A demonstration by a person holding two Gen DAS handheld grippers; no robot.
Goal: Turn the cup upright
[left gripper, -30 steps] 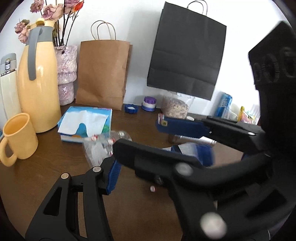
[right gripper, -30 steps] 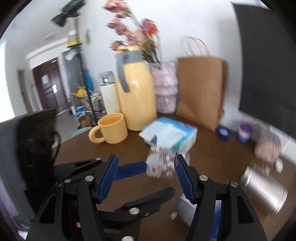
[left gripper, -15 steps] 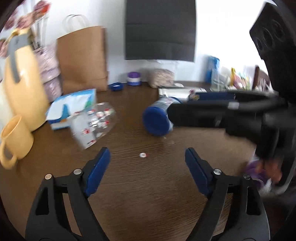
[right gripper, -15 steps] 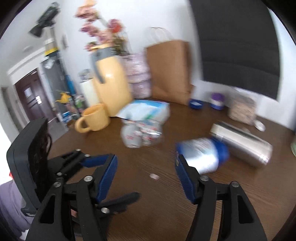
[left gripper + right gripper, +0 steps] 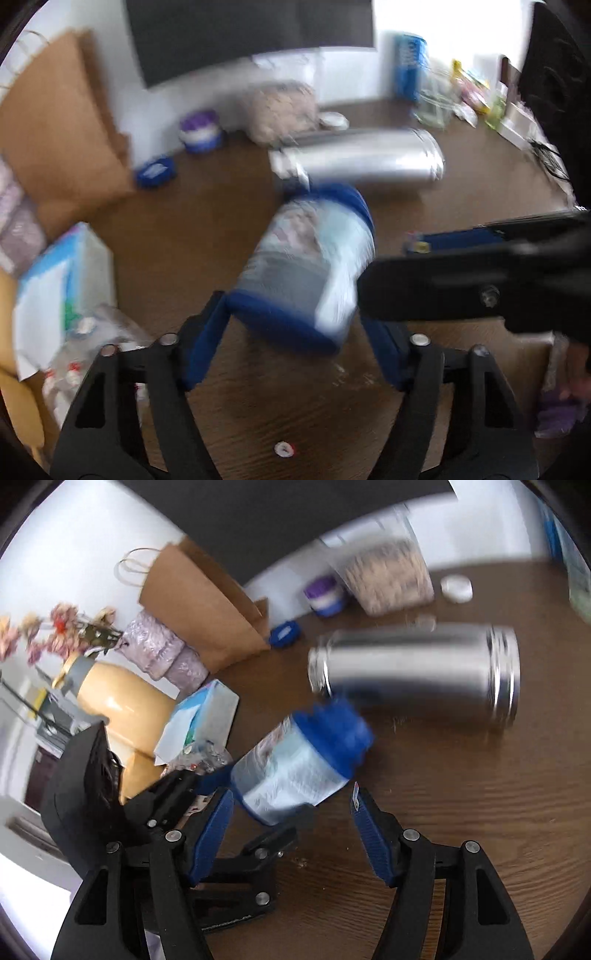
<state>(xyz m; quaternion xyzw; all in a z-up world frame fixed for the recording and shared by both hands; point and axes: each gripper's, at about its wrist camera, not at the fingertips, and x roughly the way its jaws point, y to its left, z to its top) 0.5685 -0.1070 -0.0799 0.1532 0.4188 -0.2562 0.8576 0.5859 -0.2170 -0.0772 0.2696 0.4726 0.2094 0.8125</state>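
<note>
The left claw [image 5: 295, 332] stands open, its blue pads either side of the near blue-rimmed end of the cup [image 5: 310, 269]; whether they touch it is blurred; the right claw [image 5: 291, 834] is open too, its pads spread just below the same cup [image 5: 295, 768], gripping nothing. The cup, clear-walled with blue ends, lies tilted on its side on the brown desk [image 5: 480, 812]; just beyond it a steel flask [image 5: 417, 672] lies on its side; further back stand a brown paper bag [image 5: 199, 609], a tissue box [image 5: 203, 716] and a yellow jug [image 5: 122, 705].
</note>
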